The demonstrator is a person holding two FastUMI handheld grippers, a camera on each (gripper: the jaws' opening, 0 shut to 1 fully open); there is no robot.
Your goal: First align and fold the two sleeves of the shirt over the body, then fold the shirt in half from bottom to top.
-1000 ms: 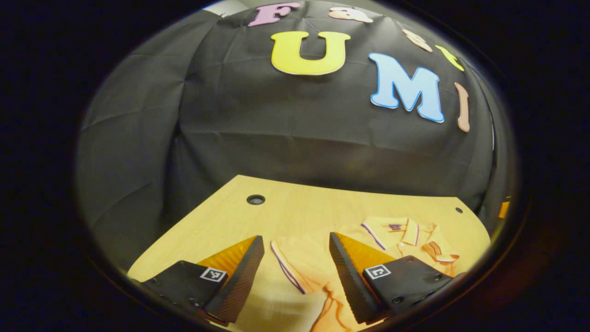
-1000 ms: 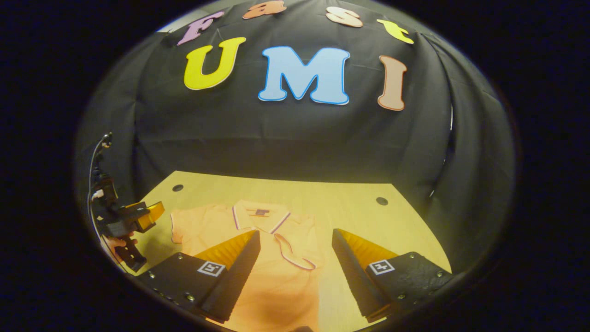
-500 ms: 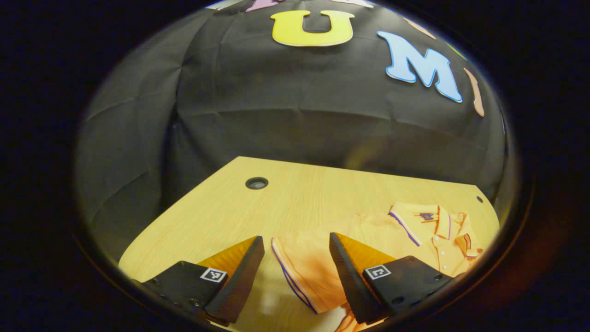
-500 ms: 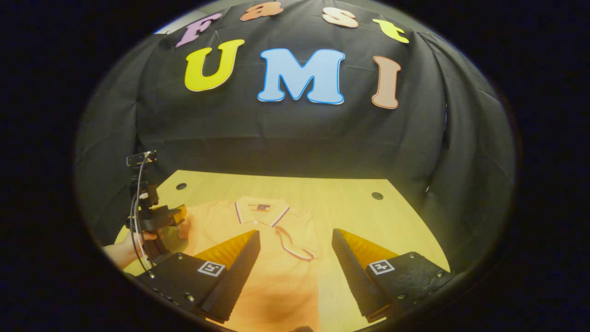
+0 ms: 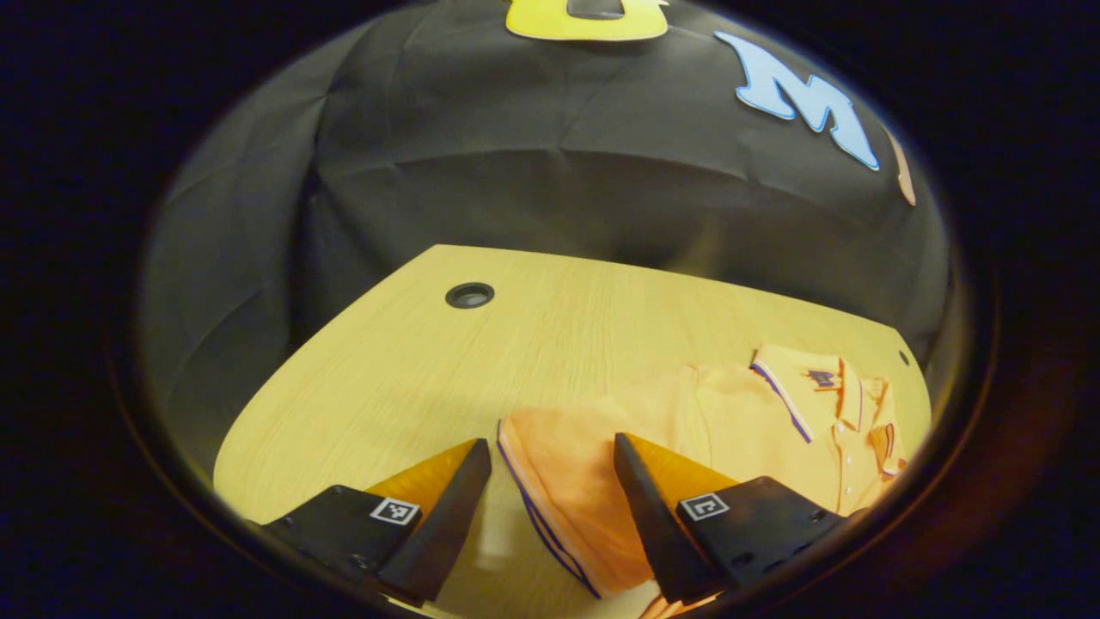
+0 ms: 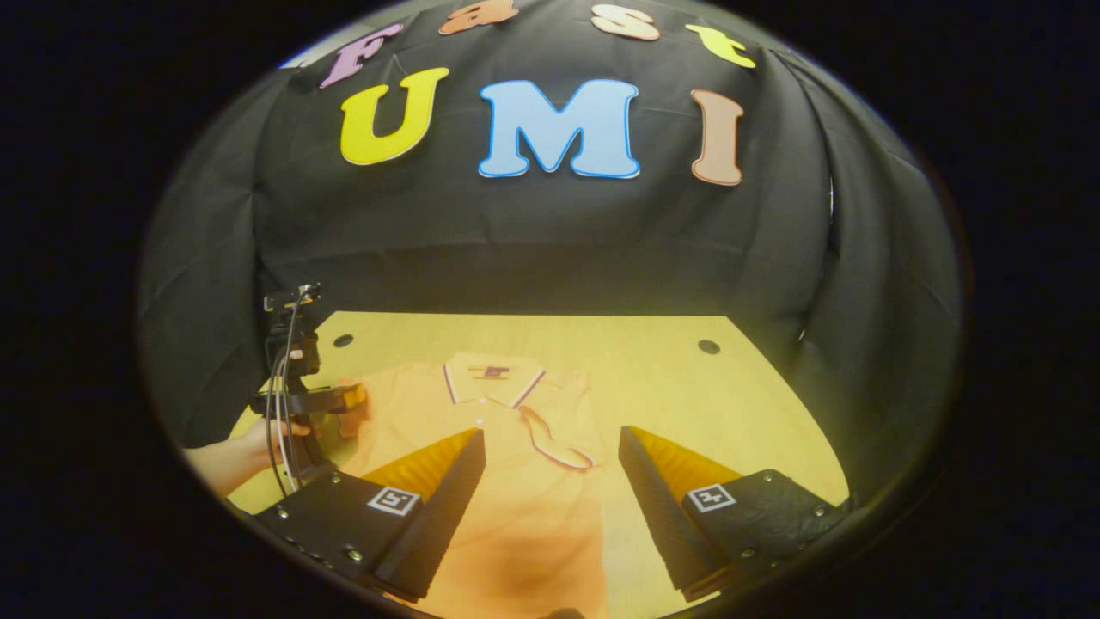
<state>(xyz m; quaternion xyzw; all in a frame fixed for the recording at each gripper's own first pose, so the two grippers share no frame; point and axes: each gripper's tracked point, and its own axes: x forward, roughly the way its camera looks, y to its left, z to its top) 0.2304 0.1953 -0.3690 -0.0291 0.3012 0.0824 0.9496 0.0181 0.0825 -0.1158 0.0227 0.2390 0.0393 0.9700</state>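
Note:
An orange polo shirt [image 6: 507, 516] lies flat on the wooden table [image 6: 687, 395], collar [image 6: 494, 378] towards the wall. One sleeve [image 6: 554, 438] with a striped cuff is folded over the body. My right gripper [image 6: 550, 432] hovers open above the shirt's lower body. In the left gripper view the other sleeve [image 5: 567, 481] spreads out sideways from the shirt [image 5: 756, 413], and its purple-striped cuff lies between the fingers of my open left gripper [image 5: 550, 443]. That left gripper [image 6: 322, 400], held by a hand [image 6: 232, 447], also appears at the shirt's left edge in the right gripper view.
The table [image 5: 412, 378] has round cable holes [image 5: 469, 295] near its back corners [image 6: 708, 346]. Black cloth walls close in the booth behind and on both sides. Bare wood extends left of the spread sleeve and right of the shirt.
The left gripper has moved in and tipped down over the spread sleeve, whose cuff now sits between its fingers. The right gripper has hardly moved. Both stay open.

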